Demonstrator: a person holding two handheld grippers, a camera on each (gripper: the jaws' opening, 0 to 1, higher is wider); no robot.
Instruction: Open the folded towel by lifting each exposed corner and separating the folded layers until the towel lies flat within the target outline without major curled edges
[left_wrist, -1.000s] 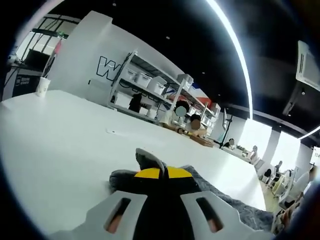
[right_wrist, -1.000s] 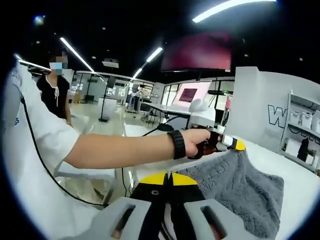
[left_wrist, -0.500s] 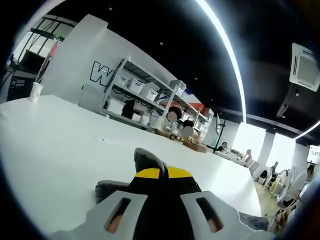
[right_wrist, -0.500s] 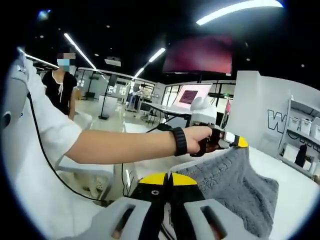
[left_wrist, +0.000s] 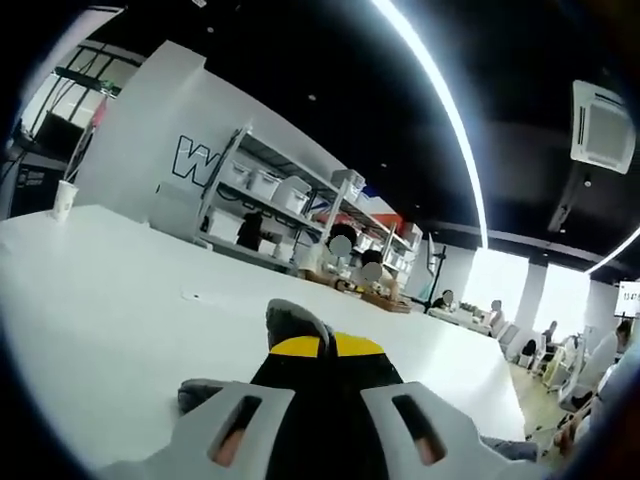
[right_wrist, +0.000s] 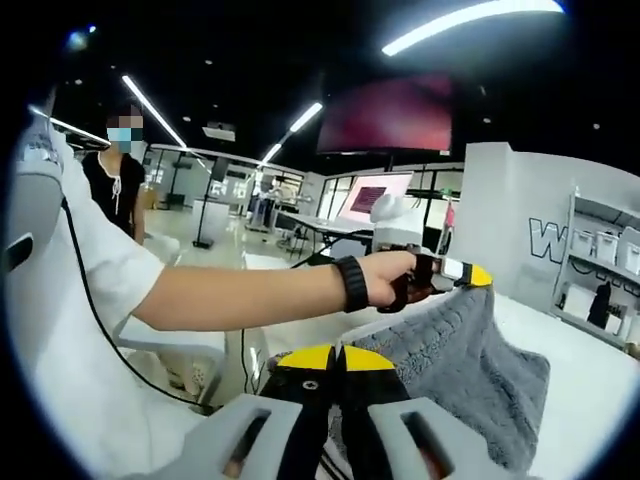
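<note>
We see our right gripper (right_wrist: 335, 352) clenched on the near edge of the grey terry towel (right_wrist: 455, 385), its grip point hidden behind the yellow-tipped fingers. Right of frame centre, our left gripper (right_wrist: 462, 275) pinches the towel's raised far corner. In the left gripper view that corner pokes above the clenched fingers (left_wrist: 320, 345); the white counter (left_wrist: 110, 290) stretches open at left.

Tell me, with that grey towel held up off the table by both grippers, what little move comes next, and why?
Probably draw the two grippers apart and start lowering. The left gripper pinches one corner of the grey towel held high, the right gripper is shut on another edge, and the cloth hangs slack between them above the white table. Spreading it should take out the sag before laying it flat.
</note>
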